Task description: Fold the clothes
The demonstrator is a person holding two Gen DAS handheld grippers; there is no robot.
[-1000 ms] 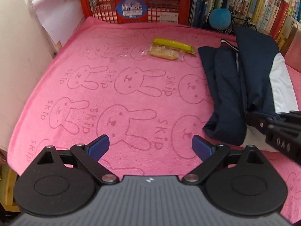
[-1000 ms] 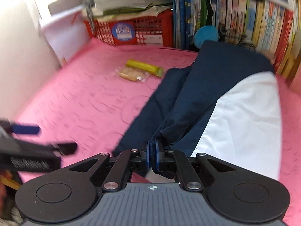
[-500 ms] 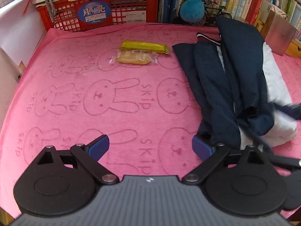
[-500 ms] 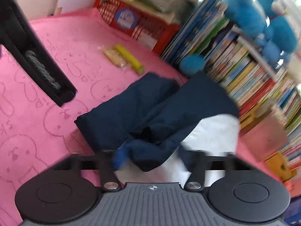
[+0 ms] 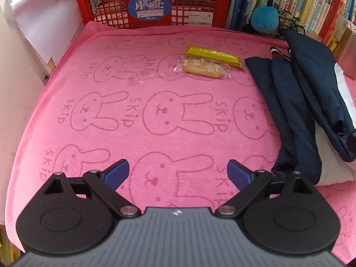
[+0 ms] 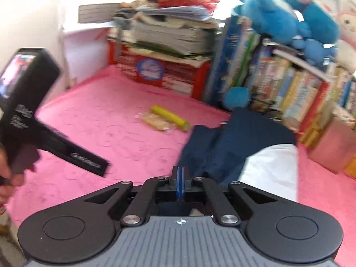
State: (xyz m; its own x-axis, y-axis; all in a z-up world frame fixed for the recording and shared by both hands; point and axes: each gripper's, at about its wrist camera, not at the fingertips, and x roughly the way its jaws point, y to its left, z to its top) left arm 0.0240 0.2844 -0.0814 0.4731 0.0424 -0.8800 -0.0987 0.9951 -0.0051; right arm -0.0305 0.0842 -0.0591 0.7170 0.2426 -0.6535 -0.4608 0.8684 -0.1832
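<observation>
The navy-and-white jacket (image 5: pixel 311 102) lies folded lengthwise into a narrow bundle on the pink bunny-print towel (image 5: pixel 155 115) covering the tabletop, ahead and to the right of the left hand-held gripper (image 5: pixel 178 174). That gripper hovers over bare towel with its blue pads spread wide, holding nothing. The right hand-held gripper (image 6: pixel 179 183) sits directly above the near end of the jacket (image 6: pixel 222 151), pads pressed together; whether cloth is pinched between them cannot be determined from this blurred view.

Judgement: the lengthwise fold appears done; a crosswise fold remains. The next move calls for securing the near hem and carrying it toward the collar end, keeping layers aligned.

Beyond the left hand-held gripper, two wrapped snacks (image 5: pixel 207 63) lie just left of the jacket. A red basket (image 5: pixel 155 6) and books (image 5: pixel 311 11) stand farthest off.
</observation>
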